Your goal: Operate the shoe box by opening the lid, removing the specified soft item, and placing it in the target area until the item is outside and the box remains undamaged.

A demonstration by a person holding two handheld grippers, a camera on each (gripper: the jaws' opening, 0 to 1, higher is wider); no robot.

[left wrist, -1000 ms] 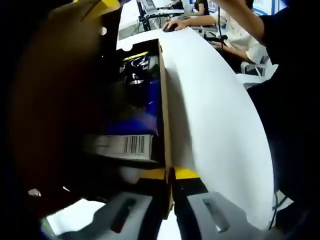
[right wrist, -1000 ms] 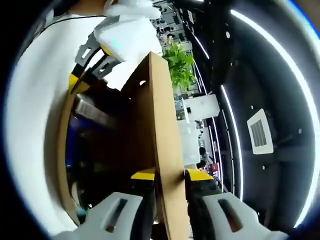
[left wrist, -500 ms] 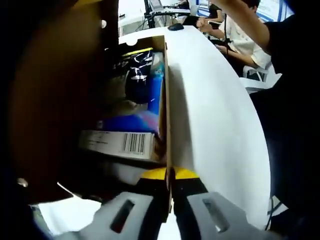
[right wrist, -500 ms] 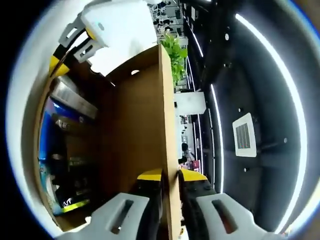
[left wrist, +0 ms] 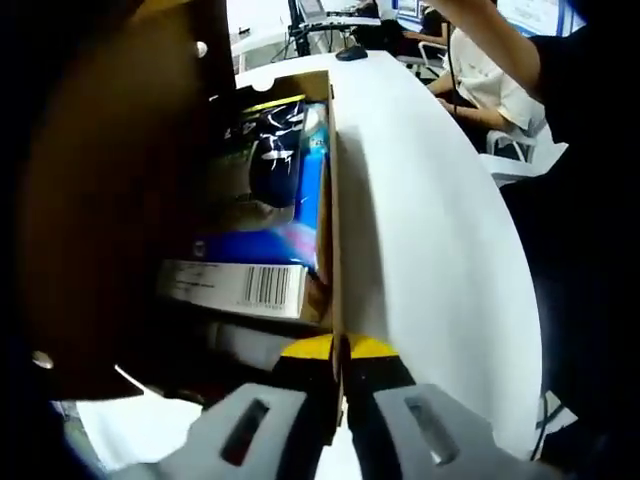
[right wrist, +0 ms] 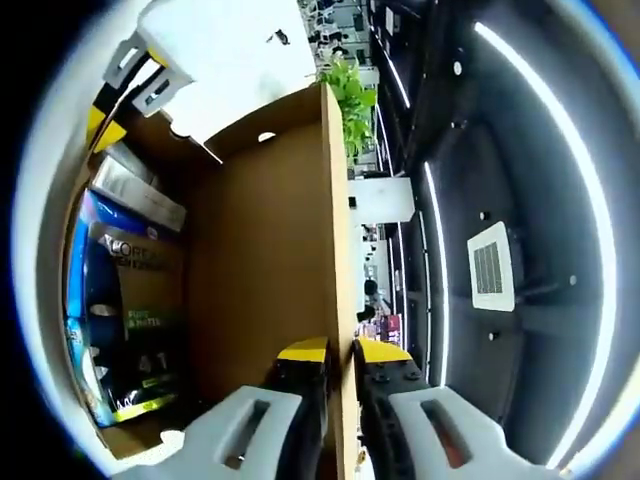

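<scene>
Now both claws on box (left wrist: 331,230)

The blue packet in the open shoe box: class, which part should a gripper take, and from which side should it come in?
Probably from above, through the open top of the shoe box. The blue packet lies flat inside with cardboard walls beside it, so the sides look blocked. Pinch a loose edge or raised fold of its soft wrapper, near the end away from the barcode label. Both grippers now clamp cardboard.
</scene>
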